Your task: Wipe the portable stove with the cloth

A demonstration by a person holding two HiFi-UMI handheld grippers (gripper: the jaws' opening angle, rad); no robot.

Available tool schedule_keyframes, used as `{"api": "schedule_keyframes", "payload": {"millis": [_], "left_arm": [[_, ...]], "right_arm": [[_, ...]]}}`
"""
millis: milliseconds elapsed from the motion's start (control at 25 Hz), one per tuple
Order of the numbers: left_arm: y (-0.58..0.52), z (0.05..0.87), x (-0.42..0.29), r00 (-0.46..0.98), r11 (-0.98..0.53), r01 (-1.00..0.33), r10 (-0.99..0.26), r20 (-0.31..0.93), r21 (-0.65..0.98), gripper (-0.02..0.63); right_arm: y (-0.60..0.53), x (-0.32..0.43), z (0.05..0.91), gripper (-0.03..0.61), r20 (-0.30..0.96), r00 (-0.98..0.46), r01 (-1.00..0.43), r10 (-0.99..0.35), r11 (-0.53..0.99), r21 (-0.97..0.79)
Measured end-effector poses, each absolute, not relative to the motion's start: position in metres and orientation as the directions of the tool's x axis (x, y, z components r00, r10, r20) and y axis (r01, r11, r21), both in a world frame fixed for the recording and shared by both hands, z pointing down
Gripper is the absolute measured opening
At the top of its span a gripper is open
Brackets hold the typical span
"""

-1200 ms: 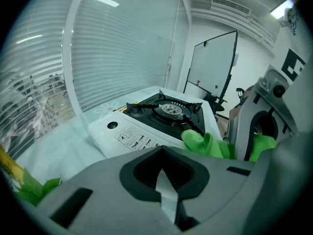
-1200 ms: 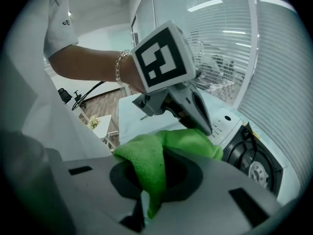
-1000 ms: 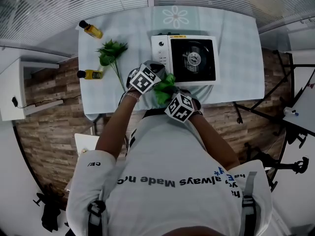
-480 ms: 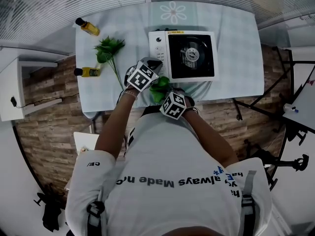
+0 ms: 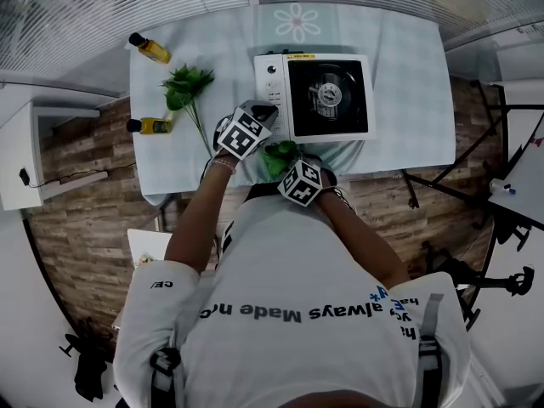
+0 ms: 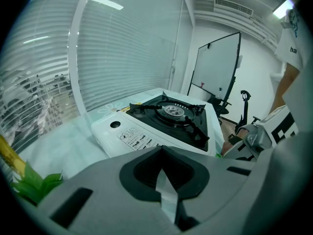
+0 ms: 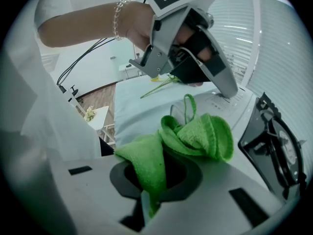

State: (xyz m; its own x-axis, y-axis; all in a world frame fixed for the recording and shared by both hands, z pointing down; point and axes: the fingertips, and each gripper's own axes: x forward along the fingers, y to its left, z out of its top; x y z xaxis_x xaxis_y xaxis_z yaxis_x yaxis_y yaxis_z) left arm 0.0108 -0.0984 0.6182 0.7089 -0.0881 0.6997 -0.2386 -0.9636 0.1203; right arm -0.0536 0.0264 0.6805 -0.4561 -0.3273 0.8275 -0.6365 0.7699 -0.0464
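The portable stove (image 5: 274,92) is white with a black burner top and stands on the pale tablecloth; it also fills the middle of the left gripper view (image 6: 146,131). A bright green cloth (image 5: 279,154) hangs bunched just in front of the stove's near left corner. My right gripper (image 5: 289,167) is shut on the cloth (image 7: 195,136), which bulges out above its jaws. My left gripper (image 5: 262,110) is shut with nothing in it (image 6: 165,190). Its tip rests at the stove's left control panel, as the right gripper view shows (image 7: 222,84).
Two small yellow bottles (image 5: 149,48) (image 5: 153,126) and a green leafy sprig (image 5: 189,87) lie on the table's left part. The table (image 5: 408,75) has bare cloth right of the stove. Its near edge (image 5: 374,164) is just behind my grippers; wooden floor lies on both sides.
Both grippers have drawn back slightly from the stove toward the table's near edge. The cloth stays in the right gripper and looks more bunched.
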Motion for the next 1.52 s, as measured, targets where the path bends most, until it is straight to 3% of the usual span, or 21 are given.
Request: {"api": "schedule_keyframes", "payload": {"millis": [1520], "left_arm": [[-0.097, 0.623, 0.009, 0.699, -0.966, -0.227, -0.071, 0.712, 0.127, 0.012]], "right_arm": [[0.053, 0.099, 0.688, 0.023, 0.878, -0.254, -0.864, -0.406, 0.502, -0.017]]}}
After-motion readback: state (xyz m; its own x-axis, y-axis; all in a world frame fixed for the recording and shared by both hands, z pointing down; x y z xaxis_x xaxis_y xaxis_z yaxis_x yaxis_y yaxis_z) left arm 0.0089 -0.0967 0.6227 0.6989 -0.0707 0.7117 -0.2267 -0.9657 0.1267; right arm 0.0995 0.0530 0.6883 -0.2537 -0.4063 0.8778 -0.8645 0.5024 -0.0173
